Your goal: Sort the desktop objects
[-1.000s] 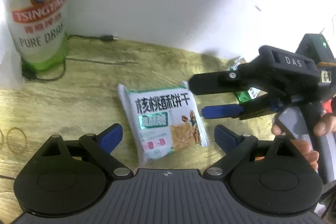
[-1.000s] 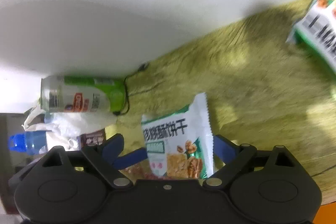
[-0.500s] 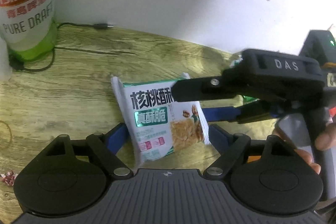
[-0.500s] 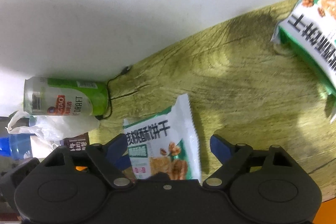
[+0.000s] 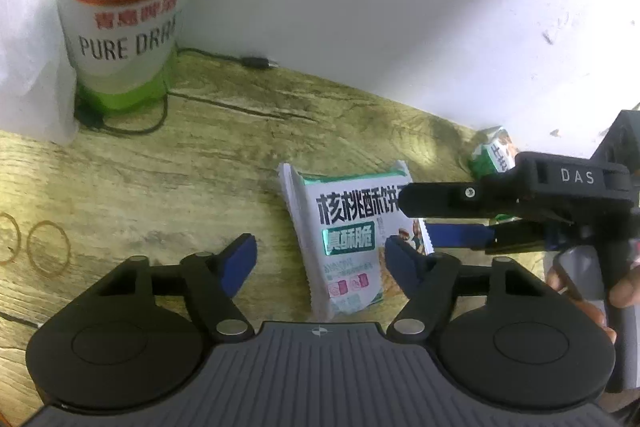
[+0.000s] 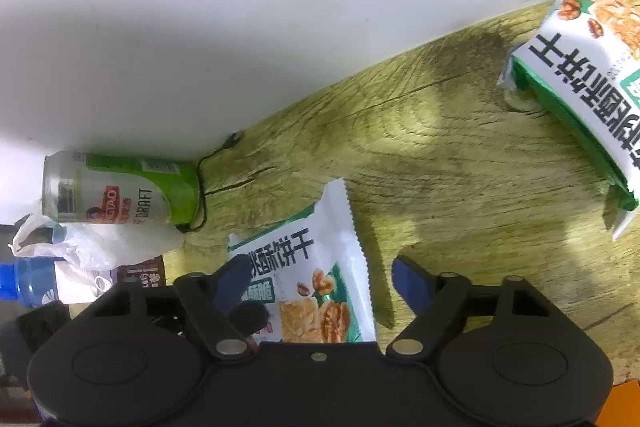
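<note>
Both sets of jaws have just been closing around the walnut biscuit packet [image 5: 348,239], which lay more centred between the left fingers a second ago and now sits toward their right side. Glossy white-and-green film with serrated end seals, it lies flat on the rough, cracked wood-grain table [image 5: 160,187]. The left gripper [image 5: 320,263] is part-way open, its right blue pad over the packet's edge and its left pad clear of it; whether it presses I cannot tell. The right gripper [image 6: 320,281] straddles the same packet, right pad apart from it, left pad over its corner. A second, similar packet [image 6: 580,75] lies near the wall. A smooth cylindrical Tsingtao beer can [image 5: 124,7] stands beside crinkled plastic.
</note>
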{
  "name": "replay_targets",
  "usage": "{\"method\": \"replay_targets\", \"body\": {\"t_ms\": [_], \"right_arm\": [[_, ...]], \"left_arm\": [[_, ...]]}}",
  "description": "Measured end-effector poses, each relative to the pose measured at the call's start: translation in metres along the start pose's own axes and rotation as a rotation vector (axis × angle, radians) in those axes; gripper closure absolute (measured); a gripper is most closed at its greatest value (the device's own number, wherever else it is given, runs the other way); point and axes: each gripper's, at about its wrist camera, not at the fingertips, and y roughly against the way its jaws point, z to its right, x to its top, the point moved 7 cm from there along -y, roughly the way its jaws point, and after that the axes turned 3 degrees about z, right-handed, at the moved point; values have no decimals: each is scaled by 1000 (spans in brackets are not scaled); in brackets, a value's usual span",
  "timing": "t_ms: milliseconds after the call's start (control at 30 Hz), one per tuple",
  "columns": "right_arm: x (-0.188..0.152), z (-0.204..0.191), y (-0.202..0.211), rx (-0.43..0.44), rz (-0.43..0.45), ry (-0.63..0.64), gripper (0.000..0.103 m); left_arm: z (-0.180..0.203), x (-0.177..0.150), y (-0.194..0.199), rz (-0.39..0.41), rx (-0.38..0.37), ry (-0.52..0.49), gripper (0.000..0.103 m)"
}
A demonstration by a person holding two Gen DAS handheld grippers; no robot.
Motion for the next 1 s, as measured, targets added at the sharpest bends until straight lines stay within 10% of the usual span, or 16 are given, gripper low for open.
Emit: {"method": "replay_targets", "body": {"t_ms": [1000], "right_arm": [[-6, -6, -8, -5, -19, -3, 52]], "left_arm": [[15, 1, 0, -8, -20, -36, 52]]}}
